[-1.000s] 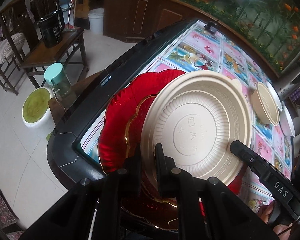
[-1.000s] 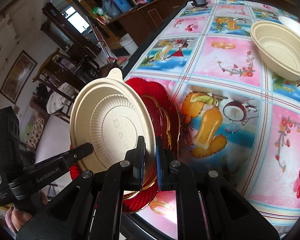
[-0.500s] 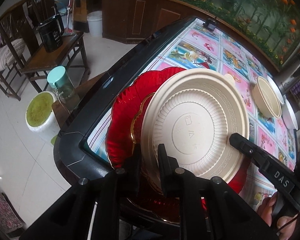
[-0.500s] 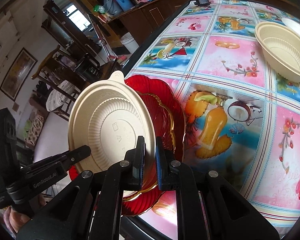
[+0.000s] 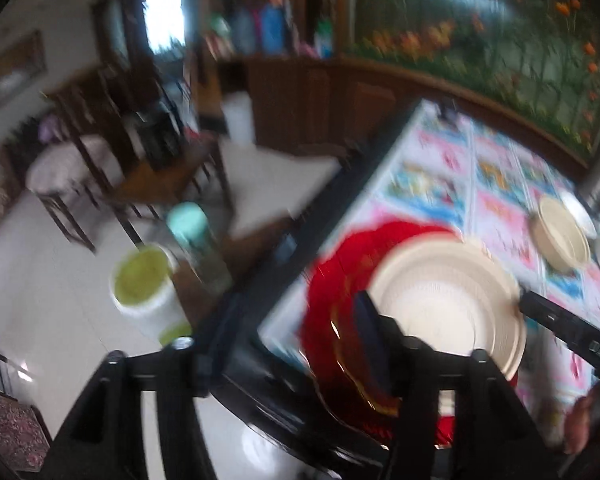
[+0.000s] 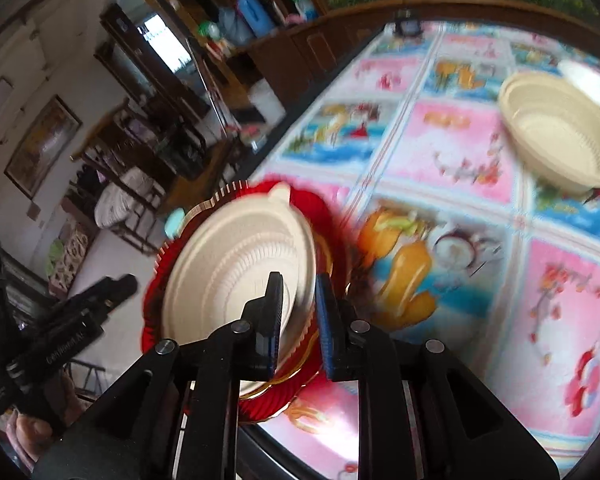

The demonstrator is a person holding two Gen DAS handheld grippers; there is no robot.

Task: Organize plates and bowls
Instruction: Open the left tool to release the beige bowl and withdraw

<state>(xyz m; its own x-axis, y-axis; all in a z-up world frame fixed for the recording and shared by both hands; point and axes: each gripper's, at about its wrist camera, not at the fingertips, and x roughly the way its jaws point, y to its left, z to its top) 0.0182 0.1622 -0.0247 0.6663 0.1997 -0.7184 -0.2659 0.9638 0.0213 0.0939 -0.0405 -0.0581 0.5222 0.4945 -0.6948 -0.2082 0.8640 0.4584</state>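
Both grippers have just been opening: the left gripper [image 5: 284, 320] has let go of the beige plate [image 5: 448, 312] and pulled back from it, its fingers now spread wide and empty. On the right gripper [image 6: 298, 312], the fingers [image 6: 274, 312] have parted slightly, the plate's near rim [image 6: 300, 300] lying between them, apparently released. That plate rests upside down on the red plate [image 6: 332, 216] at the near corner of the patterned table [image 6: 460, 152]. Farther along the table sits a beige bowl [image 6: 560, 132], well apart from the red plate.
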